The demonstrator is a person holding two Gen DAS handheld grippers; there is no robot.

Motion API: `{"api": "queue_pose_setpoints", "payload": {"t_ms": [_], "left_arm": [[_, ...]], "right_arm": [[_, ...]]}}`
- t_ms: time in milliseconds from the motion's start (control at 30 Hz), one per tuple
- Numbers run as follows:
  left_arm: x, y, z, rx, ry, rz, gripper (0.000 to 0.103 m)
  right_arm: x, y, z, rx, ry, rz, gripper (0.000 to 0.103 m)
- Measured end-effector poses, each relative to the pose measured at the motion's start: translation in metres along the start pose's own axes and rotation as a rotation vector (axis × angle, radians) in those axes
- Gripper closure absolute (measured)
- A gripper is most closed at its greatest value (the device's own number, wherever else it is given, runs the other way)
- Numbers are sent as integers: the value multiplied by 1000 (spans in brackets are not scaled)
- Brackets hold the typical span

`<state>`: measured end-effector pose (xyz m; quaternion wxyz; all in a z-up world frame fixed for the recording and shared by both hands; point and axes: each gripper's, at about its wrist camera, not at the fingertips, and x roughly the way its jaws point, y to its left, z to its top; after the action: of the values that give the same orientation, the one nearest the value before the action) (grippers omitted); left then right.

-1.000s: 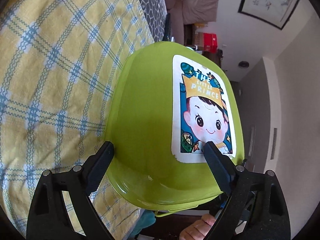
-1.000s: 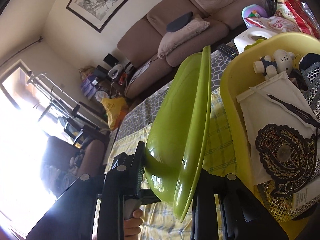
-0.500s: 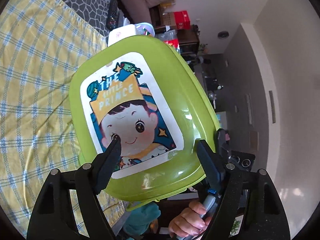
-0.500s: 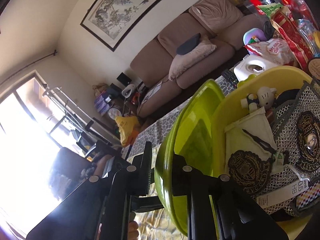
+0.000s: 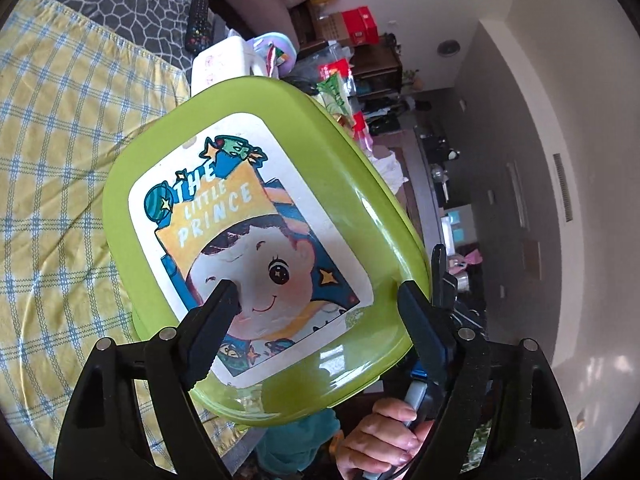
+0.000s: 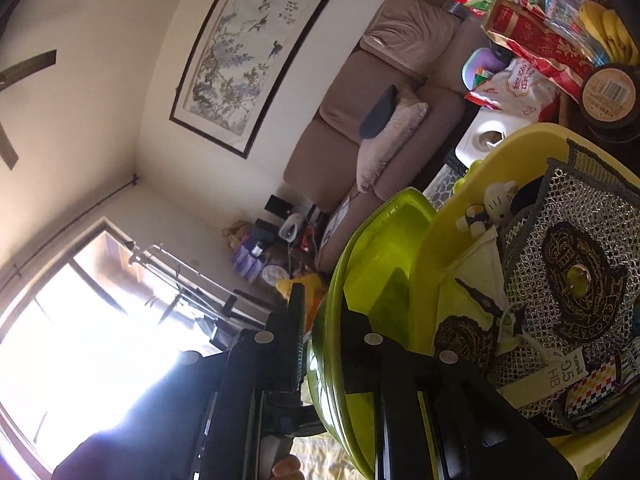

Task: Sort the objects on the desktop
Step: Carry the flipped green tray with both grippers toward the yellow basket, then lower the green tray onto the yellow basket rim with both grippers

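Since a moment ago the green lid (image 6: 360, 280), clamped by the right gripper (image 6: 324, 344), has swung against the yellow box (image 6: 448, 216), ready for closing, while the left gripper (image 5: 316, 300) is opening, empty

Lime-green lid (image 5: 344, 216) with cartoon sticker, yellow-and-blue plaid cloth (image 5: 60, 160), yellow bin (image 6: 516, 148), black-and-gold patch (image 6: 580, 276)
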<state>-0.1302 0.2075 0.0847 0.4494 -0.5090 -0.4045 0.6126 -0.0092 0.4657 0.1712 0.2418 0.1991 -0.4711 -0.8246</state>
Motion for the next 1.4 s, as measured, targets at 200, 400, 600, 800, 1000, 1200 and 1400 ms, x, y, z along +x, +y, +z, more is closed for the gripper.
{"api": "queue_pose_setpoints", "payload": {"t_ms": [200, 400, 600, 800, 1000, 1200, 1400], "left_arm": [[-31, 103, -25, -258, -151, -10, 10], [-10, 160, -34, -429, -130, -158, 8], [10, 132, -15, -336, -105, -149, 2], [5, 117, -5, -292, -112, -155, 4], [3, 82, 7, -217, -123, -153, 4], [10, 50, 16, -141, -135, -128, 4], [21, 30, 22, -104, -111, -81, 5]], "right_arm": [[-21, -44, 8, 170, -78, 51, 92], [-36, -55, 17, 180, -92, 26, 88], [-45, -54, 21, 149, -79, -24, 81], [-56, -41, 25, 80, -85, -111, 69], [-78, -22, 31, -52, -112, -246, 63], [-109, -37, 37, -30, -163, -312, 65], [-109, -64, 37, 27, -159, -371, 64]]}}
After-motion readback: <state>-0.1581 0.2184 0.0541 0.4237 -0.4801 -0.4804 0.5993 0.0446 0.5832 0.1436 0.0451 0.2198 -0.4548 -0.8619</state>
